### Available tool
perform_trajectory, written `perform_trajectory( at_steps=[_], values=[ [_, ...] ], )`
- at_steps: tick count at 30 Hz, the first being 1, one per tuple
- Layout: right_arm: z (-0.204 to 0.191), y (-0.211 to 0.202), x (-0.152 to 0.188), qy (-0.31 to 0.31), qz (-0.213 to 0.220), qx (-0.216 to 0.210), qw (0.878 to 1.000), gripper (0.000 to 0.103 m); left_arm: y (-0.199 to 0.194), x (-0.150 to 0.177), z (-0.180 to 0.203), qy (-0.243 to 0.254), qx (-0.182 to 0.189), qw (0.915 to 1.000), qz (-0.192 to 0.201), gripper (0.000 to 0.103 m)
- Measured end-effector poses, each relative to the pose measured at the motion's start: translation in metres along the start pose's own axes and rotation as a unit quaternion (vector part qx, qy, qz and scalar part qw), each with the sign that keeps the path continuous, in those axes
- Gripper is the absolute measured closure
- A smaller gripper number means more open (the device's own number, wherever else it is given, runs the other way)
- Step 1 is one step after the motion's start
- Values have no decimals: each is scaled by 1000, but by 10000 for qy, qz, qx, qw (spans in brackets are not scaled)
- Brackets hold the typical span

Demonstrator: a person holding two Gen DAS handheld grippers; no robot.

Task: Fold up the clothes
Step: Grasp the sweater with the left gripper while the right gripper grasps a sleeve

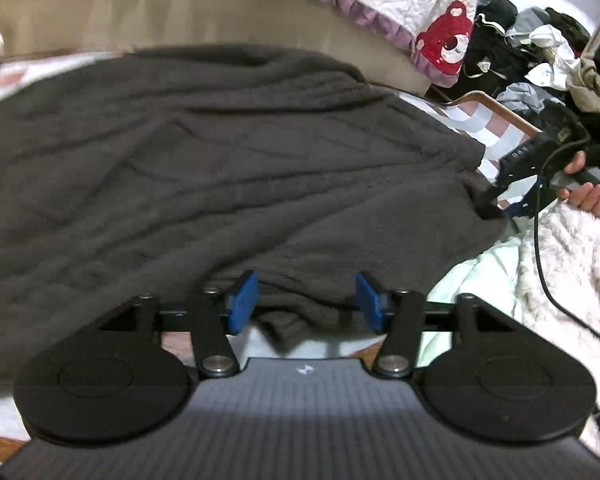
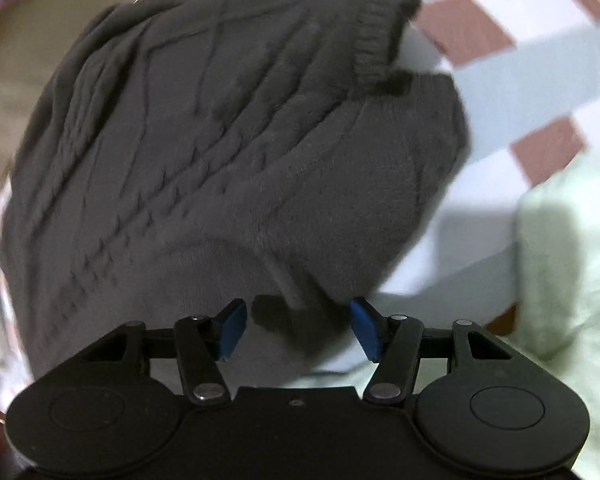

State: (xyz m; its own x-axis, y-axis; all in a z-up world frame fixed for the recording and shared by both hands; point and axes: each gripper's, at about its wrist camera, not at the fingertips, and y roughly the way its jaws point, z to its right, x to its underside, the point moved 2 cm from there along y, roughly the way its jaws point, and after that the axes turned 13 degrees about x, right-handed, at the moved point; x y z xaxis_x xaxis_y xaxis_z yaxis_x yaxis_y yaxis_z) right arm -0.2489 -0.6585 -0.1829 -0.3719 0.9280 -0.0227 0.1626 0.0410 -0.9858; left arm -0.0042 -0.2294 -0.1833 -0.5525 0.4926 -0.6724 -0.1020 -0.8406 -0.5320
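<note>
Sweater (image 2: 228,152) | dark grey cable-knit | crumpled, seemingly folded | ribbed hem showing

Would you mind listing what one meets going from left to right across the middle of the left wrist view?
Dark grey knitted sweater → striped sheet → right gripper → hand holding it.
</note>
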Motion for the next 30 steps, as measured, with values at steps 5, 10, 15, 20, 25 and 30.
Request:
perform_trajectory(
  at_steps=[5, 10, 15, 20, 25, 30],
  values=[
    [-11, -13, 11, -232, 570, 100, 9981, 92, 28, 2, 3, 19, -460, 9988, 134, 91],
    [3, -51, 31, 17, 1804, -262, 9832, 95, 14, -8, 28, 171, -575, 9978, 265, 103],
    [16, -88, 51, 162, 3069, -1042, 9459, 95, -41, -36, 58, 149, -187, 9957, 896, 103],
    [-10, -111, 53, -423, 3676, -1242, 9207, 95, -91, -62, 74, 446, -428, 9915, 1145, 103],
    [-39, -89, -10, -143, 3439, -1723, 9230, 95, -45, -44, 61, 1227, -990, 9874, 137, 93],
    [-52, -35, -53, 224, 3029, -2237, 9261, 94, 7, -11, 56, 1932, -865, 9759, -537, 69]
  ],
)
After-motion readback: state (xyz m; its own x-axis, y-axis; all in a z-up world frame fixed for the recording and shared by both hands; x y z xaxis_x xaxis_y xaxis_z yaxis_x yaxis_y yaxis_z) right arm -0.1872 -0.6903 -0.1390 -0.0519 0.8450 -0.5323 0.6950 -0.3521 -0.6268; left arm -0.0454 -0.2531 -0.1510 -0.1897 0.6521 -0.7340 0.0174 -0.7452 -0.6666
